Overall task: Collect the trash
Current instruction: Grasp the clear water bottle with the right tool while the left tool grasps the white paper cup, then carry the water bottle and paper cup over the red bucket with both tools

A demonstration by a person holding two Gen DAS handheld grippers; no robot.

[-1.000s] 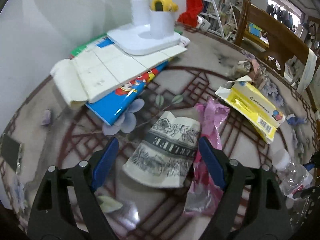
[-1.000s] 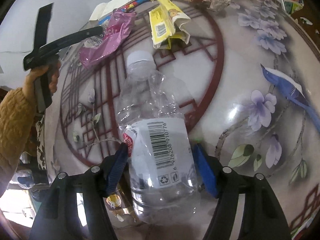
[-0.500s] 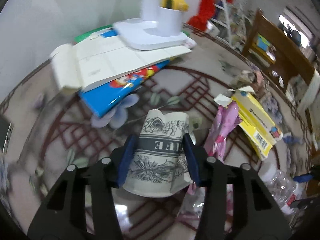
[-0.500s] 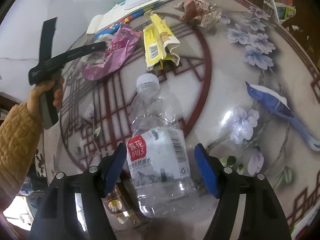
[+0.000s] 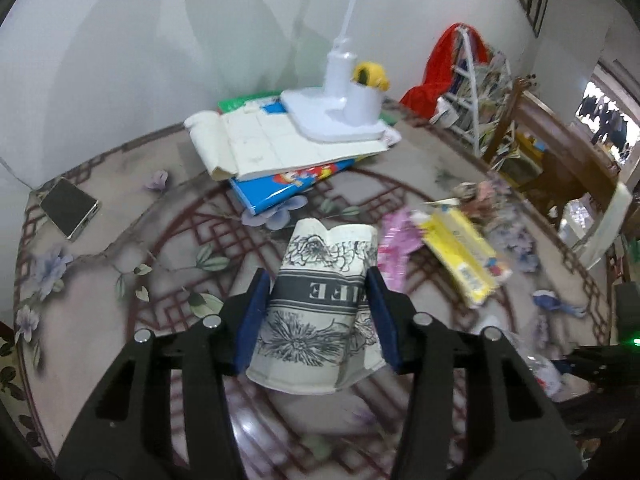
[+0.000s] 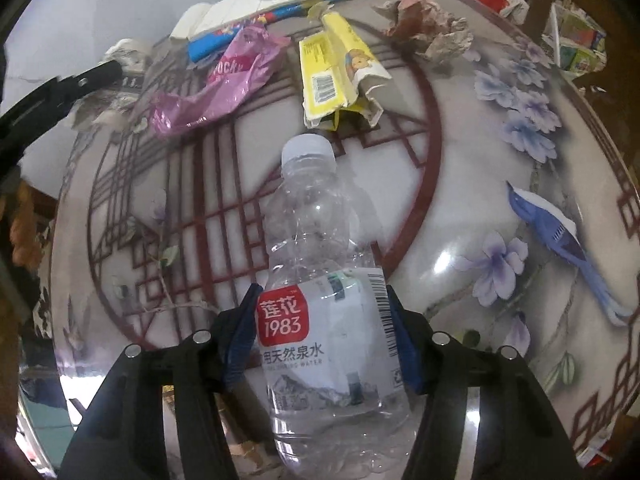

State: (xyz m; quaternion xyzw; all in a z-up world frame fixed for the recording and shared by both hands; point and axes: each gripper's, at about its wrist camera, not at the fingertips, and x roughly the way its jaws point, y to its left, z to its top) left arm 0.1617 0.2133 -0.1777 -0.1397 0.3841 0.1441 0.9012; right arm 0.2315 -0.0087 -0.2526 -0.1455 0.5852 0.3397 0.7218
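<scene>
My left gripper (image 5: 316,280) is shut on a crushed paper cup (image 5: 316,320) with black flower print and holds it above the table. In the right wrist view a clear plastic bottle (image 6: 316,220) with a white cap and a red label lies between the jaws of my right gripper (image 6: 322,296). These jaws are closing and both blue pads touch its sides. Farther back lie a pink wrapper (image 6: 224,76), a torn yellow carton (image 6: 332,76) and crumpled paper (image 6: 428,28). The left view also shows the wrapper (image 5: 394,248) and the carton (image 5: 460,256).
The round table (image 6: 460,208) has a glossy top painted with flowers and a bird. A white lamp base (image 5: 336,116) stands on stacked books (image 5: 280,148) at the back by the wall. A phone (image 5: 70,208) lies far left. A wooden chair (image 5: 560,152) stands at the right.
My left gripper closed on the paper cup and lifted it off the table. My right gripper's jaws narrowed onto the bottle, which rolled so that its red label faces up.
</scene>
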